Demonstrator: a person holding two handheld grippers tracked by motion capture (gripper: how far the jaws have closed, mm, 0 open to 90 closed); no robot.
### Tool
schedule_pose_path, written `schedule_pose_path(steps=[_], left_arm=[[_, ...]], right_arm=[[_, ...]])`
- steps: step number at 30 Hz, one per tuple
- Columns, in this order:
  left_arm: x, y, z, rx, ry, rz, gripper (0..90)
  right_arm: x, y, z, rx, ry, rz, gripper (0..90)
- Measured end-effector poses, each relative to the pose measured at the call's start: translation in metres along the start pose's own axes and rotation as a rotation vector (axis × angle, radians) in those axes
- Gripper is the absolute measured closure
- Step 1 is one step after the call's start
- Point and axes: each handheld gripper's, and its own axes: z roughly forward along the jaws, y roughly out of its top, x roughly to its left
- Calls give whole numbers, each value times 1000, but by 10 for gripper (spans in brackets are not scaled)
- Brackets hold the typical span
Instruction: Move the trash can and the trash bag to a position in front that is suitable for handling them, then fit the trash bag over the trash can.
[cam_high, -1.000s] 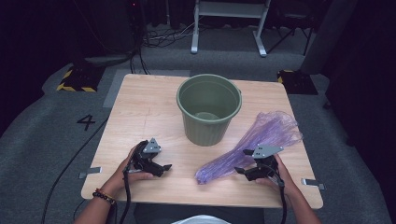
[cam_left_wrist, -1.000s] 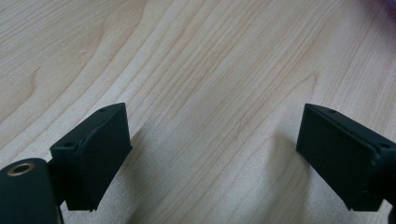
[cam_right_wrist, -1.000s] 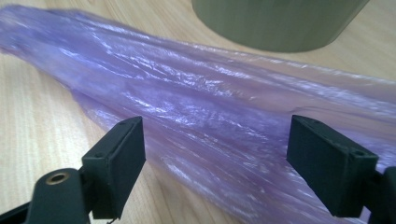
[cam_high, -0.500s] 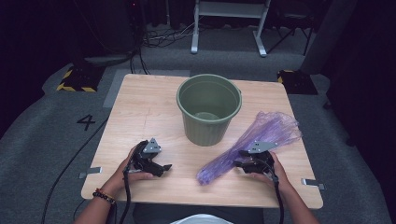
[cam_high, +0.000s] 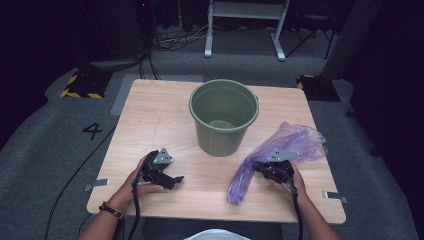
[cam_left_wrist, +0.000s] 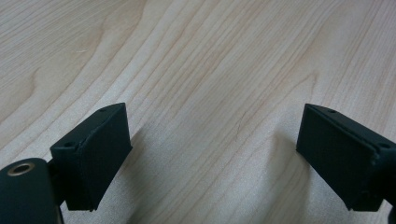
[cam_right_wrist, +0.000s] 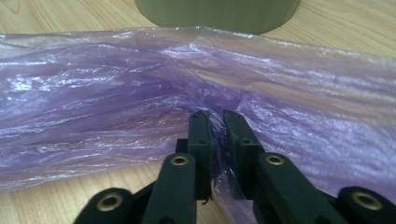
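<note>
right gripper (cam_high: 261, 168): jaws have just been closing and are now pinched on a fold of the purple plastic bag (cam_high: 295, 145), film bunched between the pads (cam_right_wrist: 201, 135)

left gripper (cam_high: 172, 178): jaws wide apart, nothing in them, parked on bare bench (cam_high: 150, 115) down-left of the green bucket (cam_high: 223, 117)

bag: lies flat on the bench just right of the bucket, running from beside it toward the near edge

risk: honestly that film looks super thin, so a hard tug could tear it or let it slip out, since only a small pleat is caught

risk 2: dragging the bag across could catch the bucket's rim and tip it, I'd guess

room: lots of open wood left of the bucket; right of it the bag nearly reaches the bench edge
</note>
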Motion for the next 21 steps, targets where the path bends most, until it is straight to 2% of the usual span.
schedule_pose_path(steps=[3, 6, 10, 13, 14, 16, 17, 18, 19, 20, 21], left_arm=[[0, 0, 0, 0, 0, 0, 97], [0, 0, 0, -1, -1, -1, 98], [0, 0, 0, -1, 0, -1, 99], [0, 0, -1, 0, -1, -1, 99], [0, -1, -1, 1, -3, 3, 99], [0, -1, -1, 1, -3, 2, 99], [0, -1, -1, 1, -3, 3, 100], [0, -1, -1, 1, -3, 3, 99], [0, -1, -1, 0, -3, 3, 99], [0, -1, -1, 0, -3, 3, 99], [0, -1, -1, -1, -3, 2, 98]], right_arm=[[-1, 1, 1, 0, -5, 1, 889], [-1, 2, 0, -6, -18, 1, 897], [-2, 9, -11, -78, -59, 8, 900], [-3, 13, -17, -104, -76, 11, 900], [-5, 17, -23, -136, -99, 12, 900], [-6, 18, -26, -150, -110, 14, 900], [-9, 23, -34, -185, -131, 19, 900], [-9, 23, -34, -185, -131, 19, 900], [-11, 28, -43, -220, -152, 21, 900], [-11, 28, -43, -220, -152, 21, 900], [-12, 32, -52, -255, -166, 15, 900]])
